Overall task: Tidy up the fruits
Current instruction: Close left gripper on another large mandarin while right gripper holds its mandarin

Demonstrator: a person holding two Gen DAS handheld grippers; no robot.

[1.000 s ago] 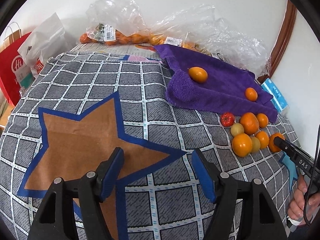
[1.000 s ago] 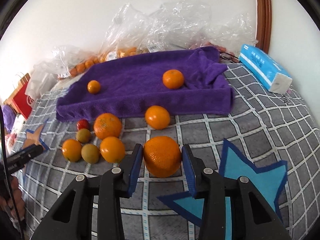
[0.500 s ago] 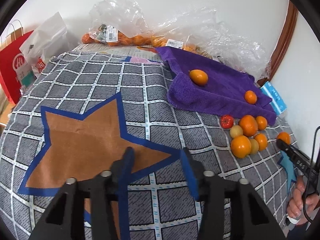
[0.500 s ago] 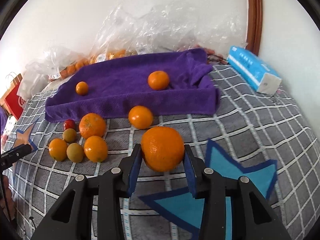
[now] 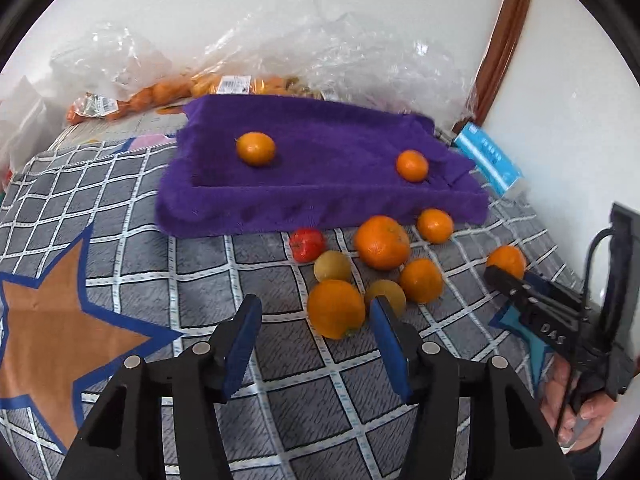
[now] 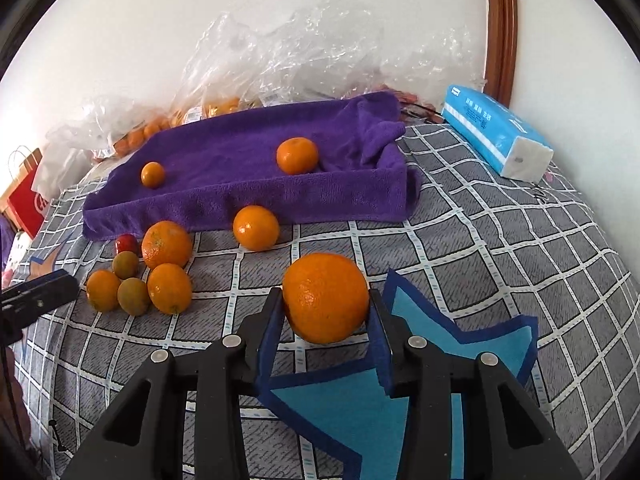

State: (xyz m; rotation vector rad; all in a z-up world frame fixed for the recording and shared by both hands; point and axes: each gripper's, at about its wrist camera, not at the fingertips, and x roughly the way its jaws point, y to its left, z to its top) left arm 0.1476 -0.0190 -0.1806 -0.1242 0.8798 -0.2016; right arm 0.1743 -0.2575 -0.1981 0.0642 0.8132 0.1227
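The right gripper (image 6: 326, 320) squeezes a big round orange (image 6: 326, 297) between its blue pads and holds it up over the grey checked cloth (image 6: 500, 248), near the blue star patch. The left gripper (image 5: 316, 340) has nothing in it, and its jaws have just been opening a bit, partway apart, just in front of a pile of small oranges and yellow-green fruits (image 5: 360, 276). That pile sits by the front edge of the purple towel-lined tray (image 5: 320, 204), where two little oranges (image 5: 256, 149) lie inside.

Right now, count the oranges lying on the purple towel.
2. In the right wrist view, a small orange sits near the towel's left end and a bigger orange toward its right end, by the folds. None seems hidden.
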